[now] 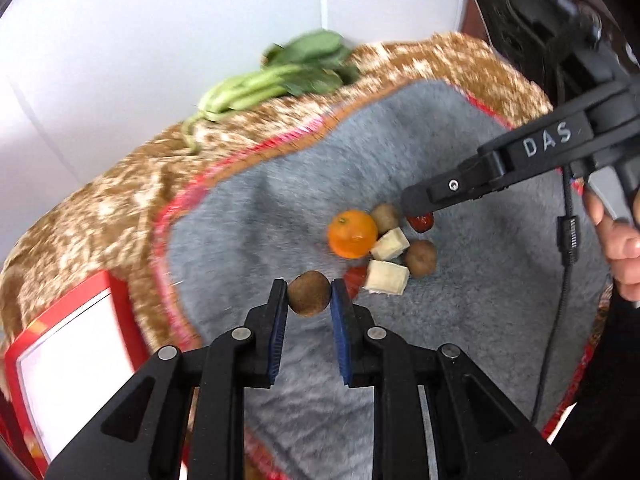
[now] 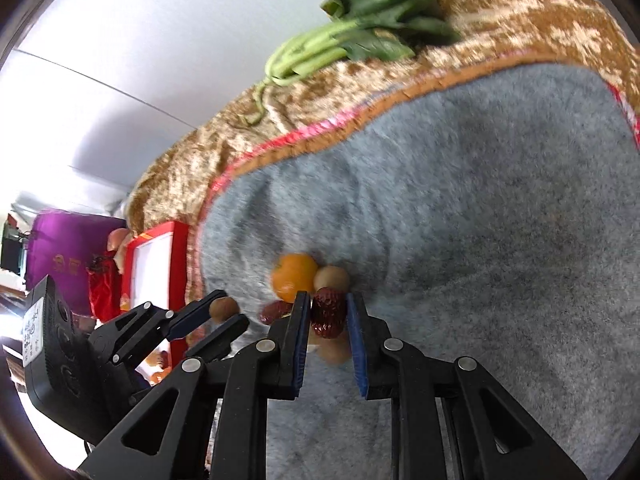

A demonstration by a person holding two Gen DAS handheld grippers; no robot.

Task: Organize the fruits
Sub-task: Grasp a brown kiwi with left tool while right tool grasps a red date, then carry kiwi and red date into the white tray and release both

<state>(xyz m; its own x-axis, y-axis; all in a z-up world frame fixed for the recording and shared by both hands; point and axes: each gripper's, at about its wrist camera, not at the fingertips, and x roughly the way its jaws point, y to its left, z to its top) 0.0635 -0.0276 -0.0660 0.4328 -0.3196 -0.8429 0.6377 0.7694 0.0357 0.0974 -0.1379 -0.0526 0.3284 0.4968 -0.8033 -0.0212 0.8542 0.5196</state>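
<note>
My left gripper (image 1: 309, 293) is shut on a small brown round fruit (image 1: 309, 294), held just above the grey mat (image 1: 280, 208). In the right wrist view my right gripper (image 2: 328, 303) is shut on a wrinkled red date (image 2: 328, 312). The same date (image 1: 420, 223) shows under the right gripper's tip (image 1: 416, 204) in the left wrist view. On the mat lies a cluster: an orange (image 1: 352, 233), two brown round fruits (image 1: 385, 217) (image 1: 420, 257), two pale cut pieces (image 1: 390, 244) (image 1: 387, 277), and another red date (image 2: 274, 312).
Leafy green vegetables (image 1: 280, 76) lie on the brown patterned cloth (image 1: 120, 184) near the white wall. A red box with a white inside (image 1: 76, 344) stands at the left edge of the mat. A person's hand (image 1: 620, 236) holds the right gripper's handle.
</note>
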